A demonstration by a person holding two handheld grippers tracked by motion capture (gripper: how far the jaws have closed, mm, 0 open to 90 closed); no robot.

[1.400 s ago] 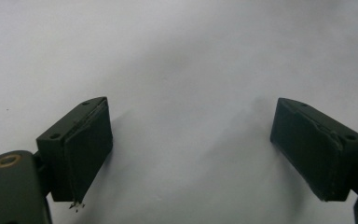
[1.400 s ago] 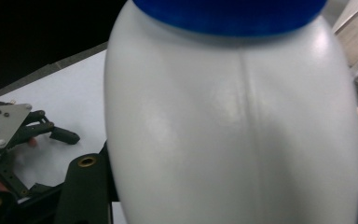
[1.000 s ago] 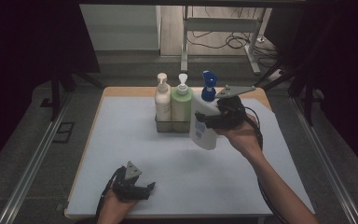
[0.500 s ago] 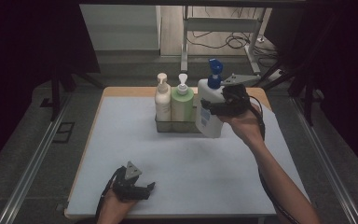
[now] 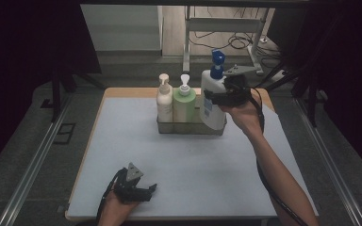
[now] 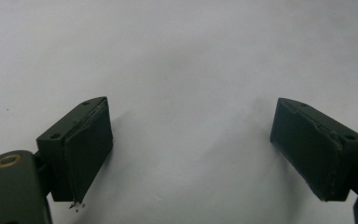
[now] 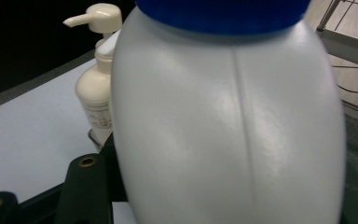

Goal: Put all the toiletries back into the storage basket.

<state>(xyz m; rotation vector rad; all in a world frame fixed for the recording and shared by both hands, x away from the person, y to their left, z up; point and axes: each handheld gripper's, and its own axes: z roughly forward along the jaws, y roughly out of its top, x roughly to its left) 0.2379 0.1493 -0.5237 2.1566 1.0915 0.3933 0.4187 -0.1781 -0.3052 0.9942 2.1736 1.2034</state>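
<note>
My right gripper (image 5: 224, 96) is shut on a white bottle with a blue pump top (image 5: 211, 101), gripping its upper body from the right side. The bottle is upright at the right end of a metal rack (image 5: 191, 128); I cannot tell whether its base rests in the rack. The right gripper view looks close onto the bottle's white side (image 7: 228, 126). Near the front edge of the table, my left gripper (image 5: 143, 190) lies low in the person's hand. Its jaws stand wide apart over bare mat, with nothing in the left gripper (image 6: 191, 149).
A cream pump bottle (image 5: 164, 99) and a green pump bottle (image 5: 184, 103) stand side by side in the rack, left of the held bottle. The cream bottle (image 7: 95, 93) also appears behind the held one. A pale mat (image 5: 122, 141) covers the table. Dark floor and rails surround it.
The right hand has carried the white bottle up and back from in front of the rack. The bottle went from tilted to upright at the rack's right end. The left gripper has stayed put.
</note>
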